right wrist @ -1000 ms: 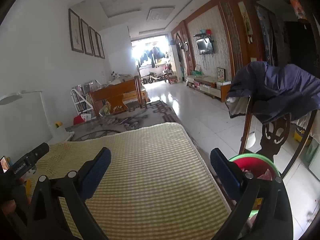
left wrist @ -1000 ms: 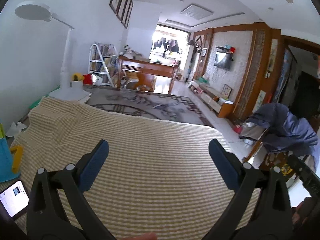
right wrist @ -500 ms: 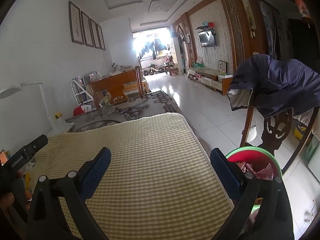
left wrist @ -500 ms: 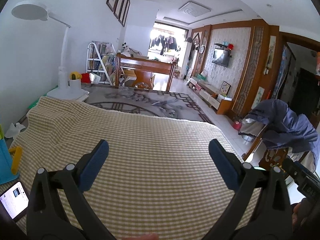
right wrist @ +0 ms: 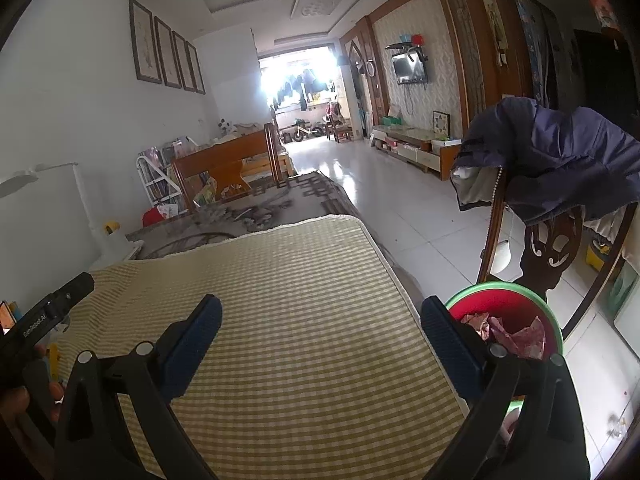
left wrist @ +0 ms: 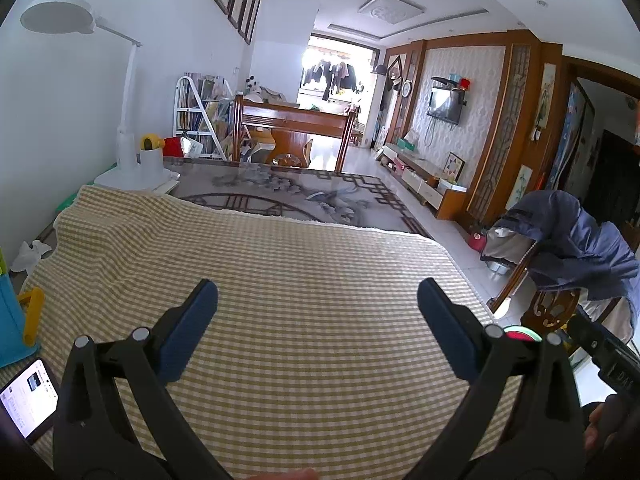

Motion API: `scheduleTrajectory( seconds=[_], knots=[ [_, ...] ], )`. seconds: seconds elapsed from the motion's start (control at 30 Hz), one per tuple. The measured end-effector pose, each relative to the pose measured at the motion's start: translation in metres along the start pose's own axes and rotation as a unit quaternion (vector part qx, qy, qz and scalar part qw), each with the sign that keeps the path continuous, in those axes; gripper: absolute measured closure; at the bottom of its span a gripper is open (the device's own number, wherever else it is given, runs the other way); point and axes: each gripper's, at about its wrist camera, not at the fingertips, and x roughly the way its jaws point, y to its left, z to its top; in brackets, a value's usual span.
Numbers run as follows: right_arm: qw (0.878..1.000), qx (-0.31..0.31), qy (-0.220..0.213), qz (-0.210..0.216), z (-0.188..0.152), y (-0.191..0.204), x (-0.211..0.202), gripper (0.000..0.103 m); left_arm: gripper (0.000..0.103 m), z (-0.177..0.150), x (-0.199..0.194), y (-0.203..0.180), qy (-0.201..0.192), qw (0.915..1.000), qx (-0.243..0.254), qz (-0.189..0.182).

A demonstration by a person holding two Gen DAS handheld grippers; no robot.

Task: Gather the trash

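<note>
Both views have tipped down a little, so the red bin point(right wrist: 504, 312) of crumpled trash point(right wrist: 516, 334) shows fuller beside the checked tabletop's point(right wrist: 304, 320) right edge, nearest the released, empty right hand-held gripper point(right wrist: 320, 324), while the left hand-held gripper point(left wrist: 318, 308) gapes over bare cloth

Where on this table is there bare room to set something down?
The checked cloth is bare from between the left gripper fingers to its far edge by the patterned tabletop. Crowding is at the left edge: phone, blue-and-yellow item, lamp base. The bin stands off the right edge.
</note>
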Motion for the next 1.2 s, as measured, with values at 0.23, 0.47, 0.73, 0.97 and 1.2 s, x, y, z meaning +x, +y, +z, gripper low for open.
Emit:
scheduleTrajectory(
  seconds=[0.23, 0.47, 0.73, 0.97, 1.2],
  knots=[
    [1.000, 0.001, 0.004, -0.002, -0.001, -0.001, 0.001, 0.007, 0.005, -0.001, 0.001, 0.000, 0.002, 1.0000, 0.001, 0.000],
    [1.000, 0.000, 0.006, -0.002, -0.001, -0.001, 0.001, 0.007, 0.005, -0.001, 0.001, 0.000, 0.003, 1.0000, 0.001, 0.000],
    [1.000, -0.001, 0.014, -0.001, -0.005, -0.004, 0.004, 0.007, 0.005, -0.002, 0.001, -0.001, 0.004, 1.0000, 0.001, 0.000],
    [1.000, -0.005, 0.031, 0.000, -0.010, -0.004, 0.012, 0.007, 0.005, -0.009, 0.003, -0.001, 0.011, 0.9999, 0.005, -0.009],
    [0.996, -0.016, 0.085, 0.009, -0.013, 0.003, 0.044, 0.007, 0.005, -0.008, 0.007, 0.004, 0.021, 0.9997, -0.005, 0.012]
  ],
)
